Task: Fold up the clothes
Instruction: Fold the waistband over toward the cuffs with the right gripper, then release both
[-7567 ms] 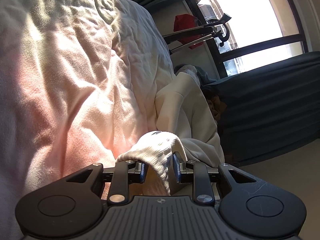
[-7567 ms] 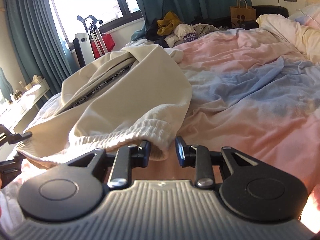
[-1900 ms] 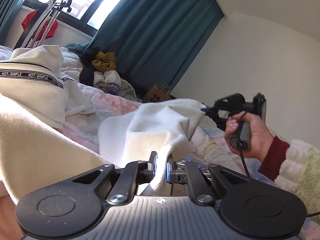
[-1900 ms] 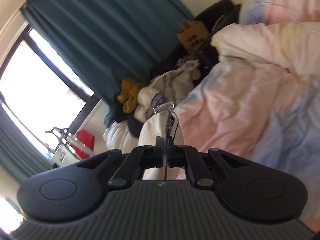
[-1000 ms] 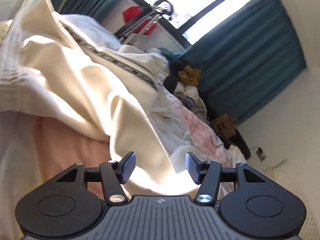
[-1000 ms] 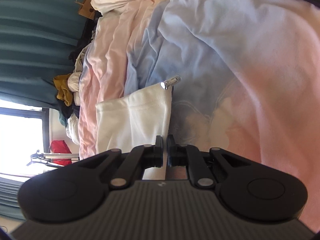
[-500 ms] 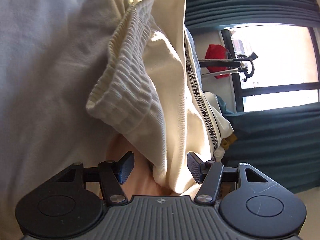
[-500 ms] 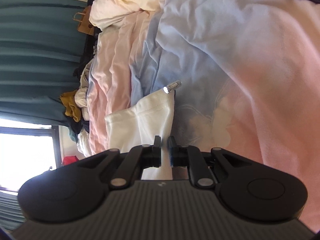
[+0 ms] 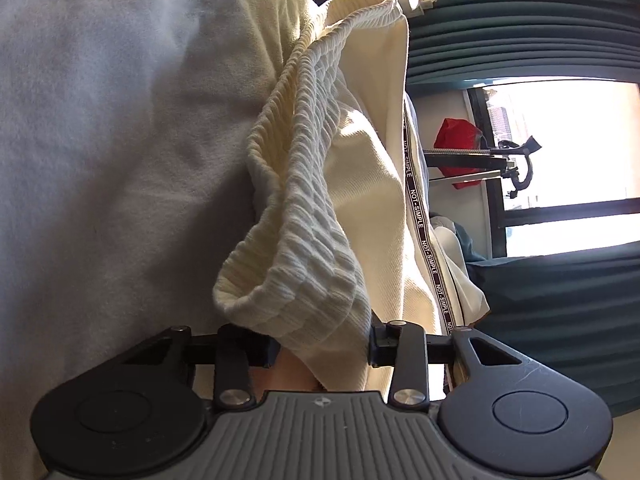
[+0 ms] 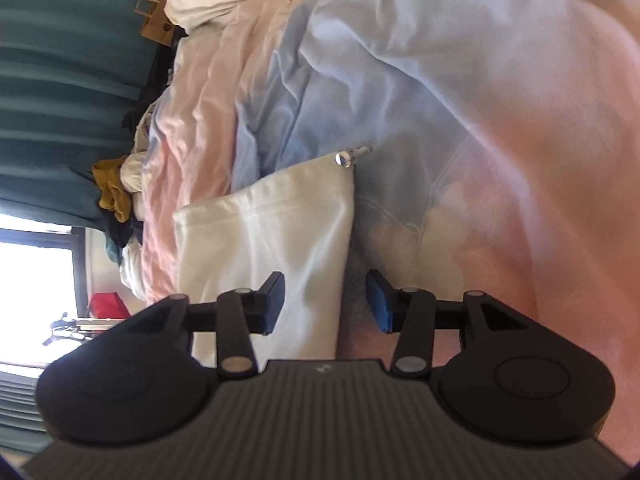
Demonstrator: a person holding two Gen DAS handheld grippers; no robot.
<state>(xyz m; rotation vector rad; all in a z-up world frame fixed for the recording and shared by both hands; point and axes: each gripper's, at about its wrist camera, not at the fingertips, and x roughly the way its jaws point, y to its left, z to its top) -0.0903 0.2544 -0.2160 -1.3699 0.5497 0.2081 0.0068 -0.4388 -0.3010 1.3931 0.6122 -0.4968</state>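
Note:
Cream trousers (image 9: 376, 184) with a black "NOT-SIMPLE" side stripe (image 9: 424, 240) lie on the pale bedspread (image 9: 100, 160). Their ribbed waistband (image 9: 304, 248) reaches down between the fingers of my left gripper (image 9: 320, 346), which is open around it without clamping. In the right wrist view, a flat cream end of the garment (image 10: 272, 236) rests on the pink and blue bedding (image 10: 460, 92), with a metal-tipped drawstring (image 10: 352, 156) at its corner. My right gripper (image 10: 326, 300) is open just above the garment's edge, holding nothing.
A bright window (image 9: 560, 152) with a red item (image 9: 456, 140) and a black rack (image 9: 480, 160) stands beyond the bed, framed by teal curtains (image 9: 560, 300). A pile of loose clothes (image 10: 116, 196) and a paper bag (image 10: 156, 20) sit at the bed's far side.
My right gripper has opened and let go of the garment's edge, which now lies flat. The left gripper stays open and has closed in on the ribbed waistband.

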